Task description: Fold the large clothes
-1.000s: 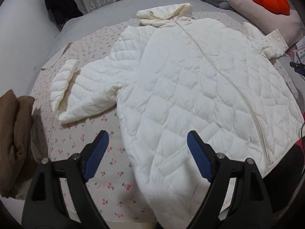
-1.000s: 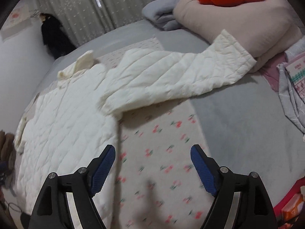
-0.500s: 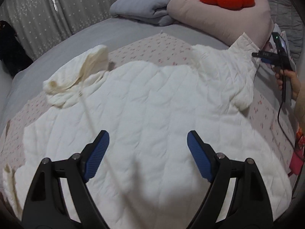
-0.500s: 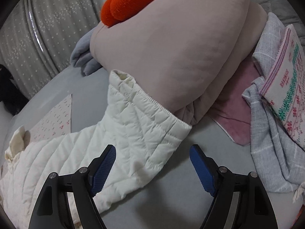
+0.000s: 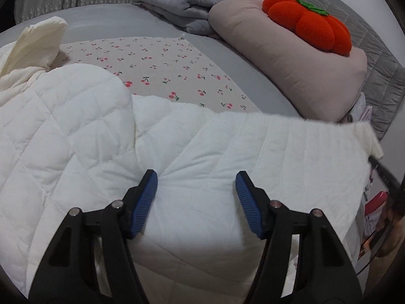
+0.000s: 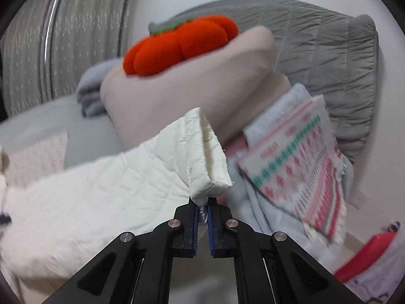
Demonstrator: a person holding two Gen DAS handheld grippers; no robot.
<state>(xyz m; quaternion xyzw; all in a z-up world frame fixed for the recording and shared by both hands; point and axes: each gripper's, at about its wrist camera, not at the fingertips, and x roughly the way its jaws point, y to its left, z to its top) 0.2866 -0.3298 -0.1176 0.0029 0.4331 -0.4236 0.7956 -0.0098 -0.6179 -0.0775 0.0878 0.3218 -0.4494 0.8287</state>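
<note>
right gripper clamped on white quilted jacket's cuff at 12 | left gripper closing over jacket body, not pinching it yet

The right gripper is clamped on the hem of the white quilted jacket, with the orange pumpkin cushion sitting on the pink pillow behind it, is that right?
Not the hem: the right wrist view shows the right gripper shut on the sleeve cuff of the white quilted jacket. The orange pumpkin cushion does sit on the pink pillow behind it.
</note>
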